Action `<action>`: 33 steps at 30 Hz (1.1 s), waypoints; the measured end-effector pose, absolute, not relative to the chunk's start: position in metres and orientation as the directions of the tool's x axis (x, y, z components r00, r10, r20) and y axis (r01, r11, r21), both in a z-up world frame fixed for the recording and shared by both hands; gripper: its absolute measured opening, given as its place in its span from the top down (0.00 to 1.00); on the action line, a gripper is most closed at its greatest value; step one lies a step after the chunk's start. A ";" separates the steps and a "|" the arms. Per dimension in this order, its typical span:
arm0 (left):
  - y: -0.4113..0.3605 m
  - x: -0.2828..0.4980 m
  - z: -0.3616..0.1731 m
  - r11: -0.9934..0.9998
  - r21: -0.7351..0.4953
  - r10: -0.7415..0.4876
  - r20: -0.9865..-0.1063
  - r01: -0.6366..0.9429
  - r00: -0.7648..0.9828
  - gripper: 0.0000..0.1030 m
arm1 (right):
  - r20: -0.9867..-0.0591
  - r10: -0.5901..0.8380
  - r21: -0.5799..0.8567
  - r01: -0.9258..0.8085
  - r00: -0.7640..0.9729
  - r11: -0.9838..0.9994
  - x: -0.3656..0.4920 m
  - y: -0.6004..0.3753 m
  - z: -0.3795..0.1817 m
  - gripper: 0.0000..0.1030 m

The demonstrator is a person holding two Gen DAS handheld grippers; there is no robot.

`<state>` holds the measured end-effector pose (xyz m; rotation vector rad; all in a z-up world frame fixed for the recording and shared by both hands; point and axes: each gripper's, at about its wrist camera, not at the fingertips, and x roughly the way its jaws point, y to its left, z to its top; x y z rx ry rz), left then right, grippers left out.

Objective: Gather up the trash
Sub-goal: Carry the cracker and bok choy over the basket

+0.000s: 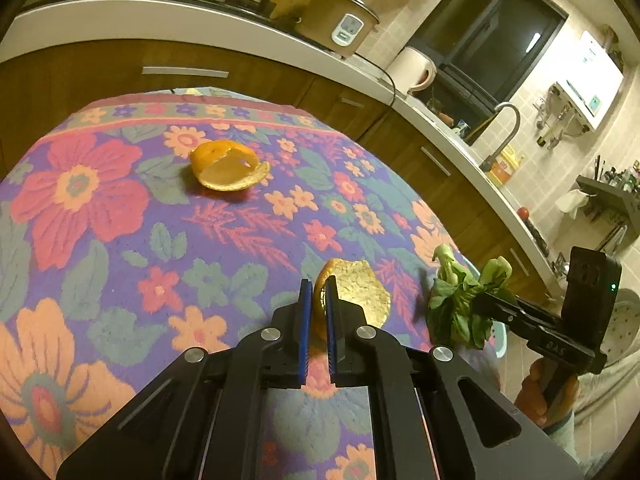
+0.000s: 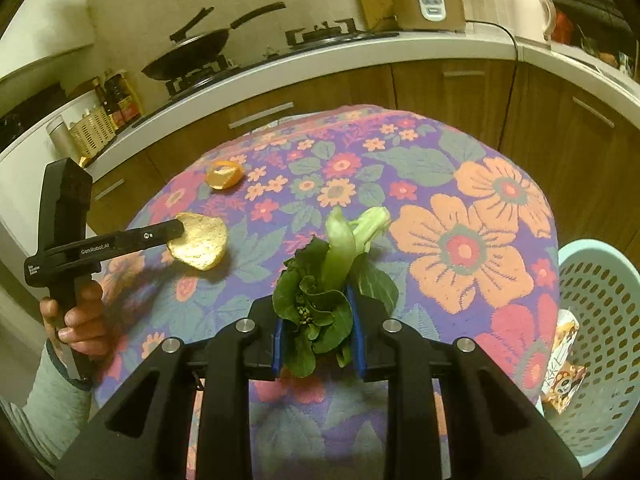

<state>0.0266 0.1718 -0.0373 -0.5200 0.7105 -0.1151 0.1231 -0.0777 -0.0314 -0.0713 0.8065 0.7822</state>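
Jaws first: my left gripper (image 1: 318, 284) is nearly closed, blue pads pinching the edge of a curled orange peel piece (image 1: 360, 296), which sits raised above the floral tablecloth (image 1: 120, 240). My right gripper (image 2: 316, 320) is partly closed around a bok choy bunch (image 2: 324, 292), dark leaves bunched between the pads, pale stalks pointing forward over the cloth. Left cam sees the right gripper only from the side at frame right, greens sticking out of its tip, so the clamp itself can't be read from there; right cam shows it plainly. Likewise right cam shows the left gripper from the side, its tip on the peel's near edge, plus the hand (image 2: 80, 320) on its handle. A second orange peel (image 1: 228, 166) lies on the cloth toward the far edge, well apart from both grippers, visible in both views. Right cam alone shows the light blue perforated basket (image 2: 600, 280) just beside the table on my right, with a snack wrapper (image 2: 564, 376) inside, and the wok (image 2: 188, 52) on the stove. Left cam alone shows the sink faucet (image 1: 504, 136) and the dark window. The rice cooker (image 1: 340, 20) on the counter appears in both.
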 end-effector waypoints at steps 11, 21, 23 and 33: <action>0.152 0.023 -0.037 0.892 -0.450 -0.292 -0.623 -0.028 0.725 0.64 | -0.693 0.555 0.204 -0.613 0.460 0.763 0.111 -0.115 -0.034 0.36; 0.132 0.048 -0.047 0.935 -0.340 -0.193 -0.721 -0.097 0.665 0.74 | -0.690 0.591 0.310 -0.568 0.418 0.763 0.122 -0.084 -0.045 0.36; 0.128 0.049 -0.048 0.942 -0.319 -0.173 -0.730 -0.105 0.661 0.86 | -0.708 0.546 0.260 -0.554 0.447 0.791 0.124 -0.073 -0.048 0.36; 0.114 0.042 -0.038 0.933 -0.357 -0.224 -0.685 -0.051 0.693 0.96 | -0.678 0.561 0.280 -0.539 0.475 0.794 0.120 -0.090 -0.052 0.76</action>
